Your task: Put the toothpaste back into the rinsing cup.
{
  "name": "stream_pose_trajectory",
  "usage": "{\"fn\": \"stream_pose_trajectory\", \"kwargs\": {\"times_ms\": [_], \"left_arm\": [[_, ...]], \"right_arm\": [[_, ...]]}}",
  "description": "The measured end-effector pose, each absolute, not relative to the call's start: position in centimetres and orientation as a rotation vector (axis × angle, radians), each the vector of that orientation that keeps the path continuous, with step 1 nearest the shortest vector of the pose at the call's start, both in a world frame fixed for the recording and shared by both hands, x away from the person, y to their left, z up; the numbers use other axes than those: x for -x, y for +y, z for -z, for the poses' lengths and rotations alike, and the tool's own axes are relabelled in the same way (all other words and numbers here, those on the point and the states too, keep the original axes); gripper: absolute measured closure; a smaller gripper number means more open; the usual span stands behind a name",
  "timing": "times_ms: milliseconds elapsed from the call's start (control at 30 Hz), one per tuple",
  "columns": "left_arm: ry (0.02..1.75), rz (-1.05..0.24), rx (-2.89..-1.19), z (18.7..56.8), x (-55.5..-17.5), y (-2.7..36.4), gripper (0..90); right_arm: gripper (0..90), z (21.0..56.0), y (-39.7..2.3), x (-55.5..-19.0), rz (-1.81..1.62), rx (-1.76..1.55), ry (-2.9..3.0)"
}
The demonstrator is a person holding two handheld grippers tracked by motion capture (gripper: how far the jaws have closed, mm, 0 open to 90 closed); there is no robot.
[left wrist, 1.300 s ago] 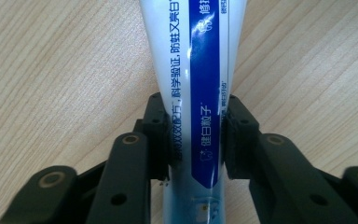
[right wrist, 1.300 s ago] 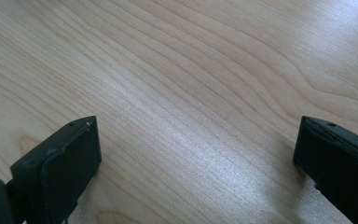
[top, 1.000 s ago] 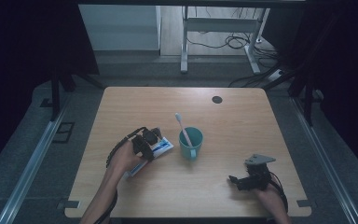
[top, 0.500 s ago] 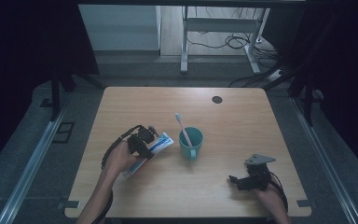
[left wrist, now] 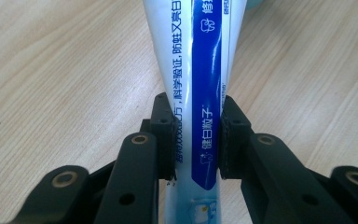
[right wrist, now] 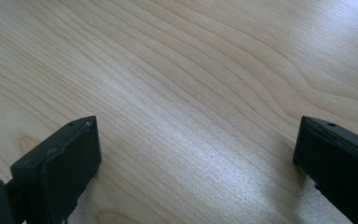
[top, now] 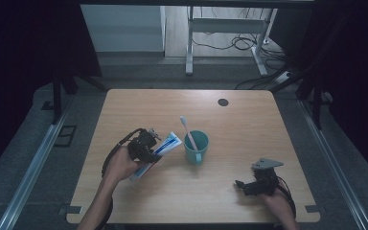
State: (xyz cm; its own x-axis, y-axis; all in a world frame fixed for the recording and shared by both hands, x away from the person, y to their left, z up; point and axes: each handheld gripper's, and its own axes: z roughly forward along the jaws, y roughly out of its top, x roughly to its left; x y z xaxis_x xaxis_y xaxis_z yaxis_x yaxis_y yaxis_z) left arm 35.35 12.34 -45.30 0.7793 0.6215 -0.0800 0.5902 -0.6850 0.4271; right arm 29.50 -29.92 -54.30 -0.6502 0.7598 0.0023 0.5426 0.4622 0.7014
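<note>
Resting low at about five o'clock on the desk point(top: 249, 124), the right gripper point(top: 242, 184) sits in the person's right hand near the front edge, its jaws spread wide with nothing but bare wood grain between them in the right gripper view. At about eight o'clock the left gripper point(top: 149, 149), carried in the left hand point(top: 120, 165), has its jaws clamped on a white and blue toothpaste tube point(top: 159, 149). In the left gripper view, both pads press the tube point(left wrist: 200, 93) from either side at its lower part, and the tube runs straight up and away from the jaws. From above, the tube slants toward one o'clock, its far end just beside a teal cup point(top: 196, 146) near the middle of the desk. A toothbrush point(top: 187, 130) stands in the cup, leaning toward eleven o'clock with its white head up. Farther back, at one o'clock, a small dark round disc point(top: 223, 102) lies near the far edge.
</note>
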Motion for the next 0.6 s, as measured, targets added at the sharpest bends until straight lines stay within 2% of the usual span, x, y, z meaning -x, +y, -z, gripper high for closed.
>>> {"fn": "stream_pose_trajectory", "kwargs": {"times_ms": [600], "left_arm": [[0.806,-0.137,-2.348,43.5,-33.8,13.5,72.3]], "right_arm": [[0.4,54.3,-29.9,-29.5,-0.986,-1.105,2.404]]}}
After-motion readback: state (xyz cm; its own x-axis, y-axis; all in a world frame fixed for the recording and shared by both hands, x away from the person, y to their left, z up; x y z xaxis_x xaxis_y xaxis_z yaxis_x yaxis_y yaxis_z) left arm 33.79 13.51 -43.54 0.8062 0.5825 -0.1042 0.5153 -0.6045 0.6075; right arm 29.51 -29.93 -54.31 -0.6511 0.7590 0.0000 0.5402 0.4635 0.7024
